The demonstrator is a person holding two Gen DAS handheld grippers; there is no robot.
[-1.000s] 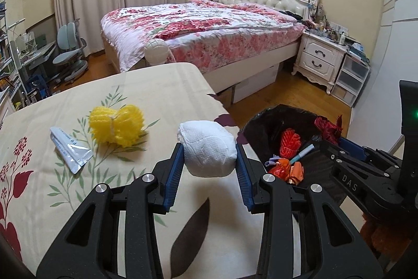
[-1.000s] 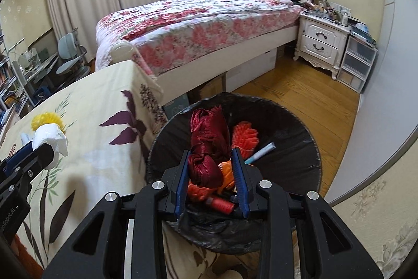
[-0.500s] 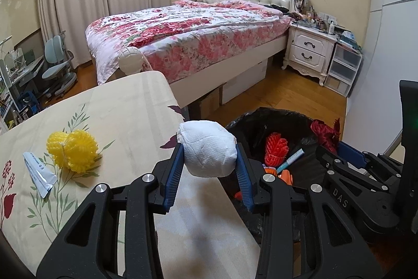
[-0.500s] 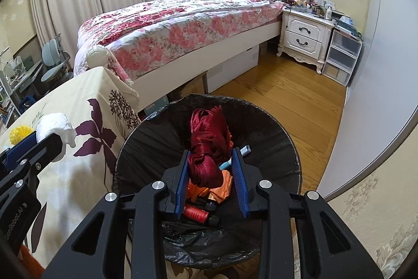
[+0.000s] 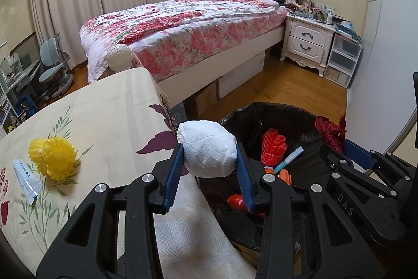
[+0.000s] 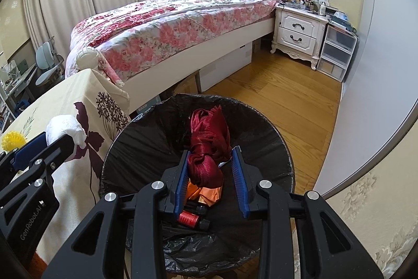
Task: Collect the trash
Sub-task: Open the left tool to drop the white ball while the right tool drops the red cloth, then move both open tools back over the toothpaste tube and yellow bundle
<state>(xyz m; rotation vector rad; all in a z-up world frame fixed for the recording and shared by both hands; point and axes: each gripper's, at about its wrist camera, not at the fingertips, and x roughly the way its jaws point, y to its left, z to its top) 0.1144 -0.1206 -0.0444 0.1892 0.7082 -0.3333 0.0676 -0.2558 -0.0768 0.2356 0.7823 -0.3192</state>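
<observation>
My left gripper (image 5: 209, 169) is shut on a white crumpled tissue ball (image 5: 207, 149), held at the table's right edge beside the black-lined trash bin (image 5: 263, 109). My right gripper (image 6: 210, 177) hovers over the bin (image 6: 146, 127); its jaws have widened, and the dark red fabric bundle (image 6: 207, 140) rests against the left pad with a gap on the right. The bin holds red, orange and pen-like trash (image 5: 273, 147). A yellow foam net (image 5: 53, 157) and a white sachet (image 5: 26, 177) lie on the floral tablecloth (image 5: 109, 106).
A bed with a floral quilt (image 5: 183, 28) stands beyond the table. A white nightstand (image 5: 308, 41) and plastic drawers (image 5: 342, 56) are at the back right. Wooden floor (image 6: 287, 101) lies around the bin. A desk chair (image 5: 52, 67) is at far left.
My left gripper carried the tissue ball rightwards from over the table to its edge by the bin. My right gripper's jaws have opened wider around the red fabric over the bin.
</observation>
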